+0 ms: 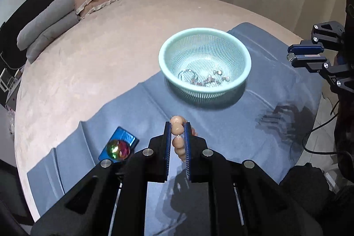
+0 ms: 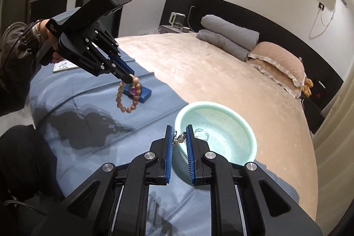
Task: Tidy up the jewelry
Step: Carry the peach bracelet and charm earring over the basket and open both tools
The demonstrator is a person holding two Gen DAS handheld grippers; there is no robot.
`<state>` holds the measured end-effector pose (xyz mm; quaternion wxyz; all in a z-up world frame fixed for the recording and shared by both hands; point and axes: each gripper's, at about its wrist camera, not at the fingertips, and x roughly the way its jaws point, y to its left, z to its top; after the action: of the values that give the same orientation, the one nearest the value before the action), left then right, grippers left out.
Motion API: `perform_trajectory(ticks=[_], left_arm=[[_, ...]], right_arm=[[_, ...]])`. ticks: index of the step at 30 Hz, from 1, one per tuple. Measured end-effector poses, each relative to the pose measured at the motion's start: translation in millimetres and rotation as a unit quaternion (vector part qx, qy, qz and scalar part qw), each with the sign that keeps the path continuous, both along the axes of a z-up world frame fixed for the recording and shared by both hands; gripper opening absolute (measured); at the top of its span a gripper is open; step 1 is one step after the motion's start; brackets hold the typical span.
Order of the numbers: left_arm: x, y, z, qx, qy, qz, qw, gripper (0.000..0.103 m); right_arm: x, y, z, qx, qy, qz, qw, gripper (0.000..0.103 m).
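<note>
Basket (image 1: 204, 63) near blue box (image 1: 119, 147)

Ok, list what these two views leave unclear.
- Small silver piece in the right gripper: too small to identify, right wrist view.
- Jewelry in the basket: blurred tangle, left wrist view.
- Beaded bracelet lower loop: hidden by the left gripper fingers; right wrist view shows it hanging.

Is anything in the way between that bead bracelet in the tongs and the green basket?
Nothing visible. The peach-coloured bead bracelet hangs from the left tongs above bare blue cloth, and only open cloth lies between it and the mint-green plastic mesh basket.
</note>
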<state>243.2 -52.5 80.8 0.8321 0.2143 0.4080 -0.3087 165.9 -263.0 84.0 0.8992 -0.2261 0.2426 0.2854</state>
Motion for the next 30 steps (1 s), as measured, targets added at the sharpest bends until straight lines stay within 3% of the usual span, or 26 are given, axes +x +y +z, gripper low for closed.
perform_trajectory(ticks=[11, 19, 23, 30], left_arm=[[72, -68, 18, -0.014, -0.024, -0.049, 0.9984, 0.012], [107, -105, -30, -0.032, 0.016, -0.052, 0.9980, 0.012], [111, -109, -60, -0.021, 0.044, -0.051, 0.9975, 0.012], [109, -110, -68, -0.016, 0.052, -0.048, 0.9974, 0.012]], right_arm=[[74, -15, -21, -0.005, 0.011, -0.024, 1.000, 0.012], [114, -16, -69, 0.004, 0.040, -0.052, 0.998, 0.012], [121, -17, -88, 0.010, 0.059, -0.062, 0.996, 0.012], [120, -16, -94, 0.012, 0.069, -0.065, 0.995, 0.012]])
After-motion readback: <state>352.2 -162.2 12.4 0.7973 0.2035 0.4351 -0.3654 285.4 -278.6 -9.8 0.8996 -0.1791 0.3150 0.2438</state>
